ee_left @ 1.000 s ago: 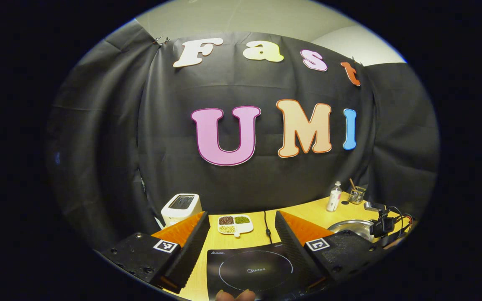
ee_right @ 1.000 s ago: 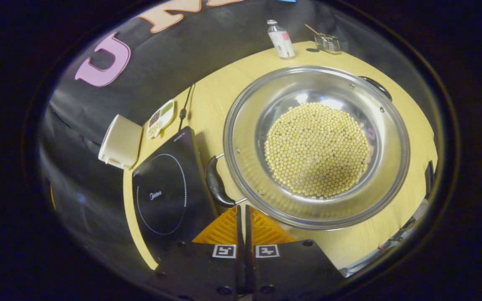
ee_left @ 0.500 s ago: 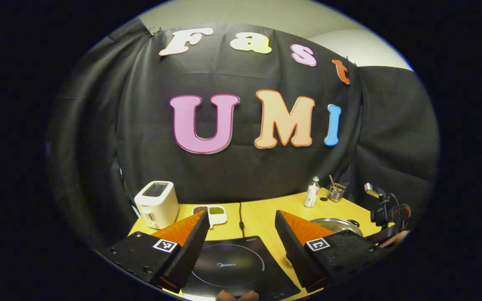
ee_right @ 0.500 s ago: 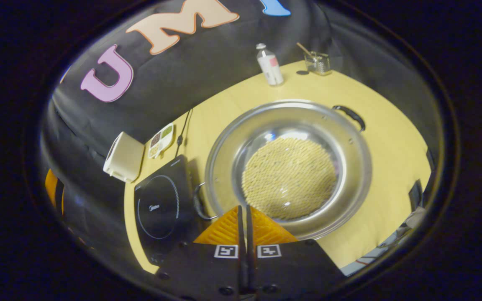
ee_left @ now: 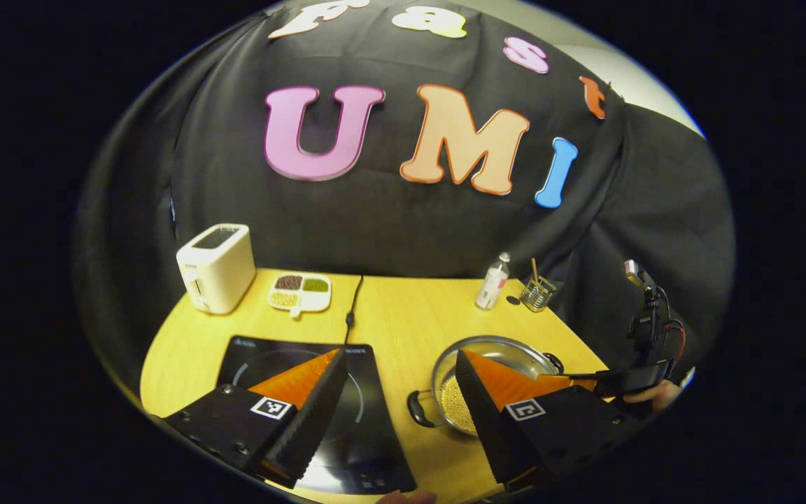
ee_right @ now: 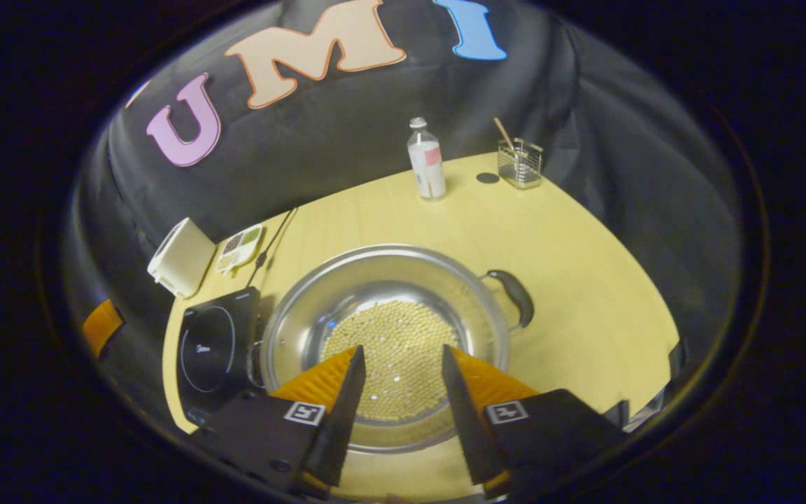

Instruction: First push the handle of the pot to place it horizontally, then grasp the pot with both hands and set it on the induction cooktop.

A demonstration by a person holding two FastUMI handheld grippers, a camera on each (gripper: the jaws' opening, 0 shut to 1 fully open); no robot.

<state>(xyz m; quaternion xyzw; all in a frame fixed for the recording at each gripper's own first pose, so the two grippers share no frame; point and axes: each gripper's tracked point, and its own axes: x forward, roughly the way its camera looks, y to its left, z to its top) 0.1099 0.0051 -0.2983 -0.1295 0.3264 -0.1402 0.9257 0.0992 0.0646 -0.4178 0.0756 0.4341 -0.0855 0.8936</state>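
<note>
A steel pot holding pale beans stands on the wooden table just right of the black induction cooktop. Its two black handles point left and right. My right gripper is open above the pot's near rim, with nothing between its fingers. In the left gripper view, my left gripper is open above the table, one finger over the cooktop and the other over the pot. The pot's near handle lies between the fingers. The right gripper's body and a hand show at the far right.
At the back left stand a white toaster and a divided dish of beans. A cord runs from the cooktop to the wall. A small bottle and a glass holder stand at the back right of the table.
My right gripper has gone from shut to open and drawn back from the pot's left handle toward its near rim. The left gripper has tipped downward, bringing the pot into its view.
</note>
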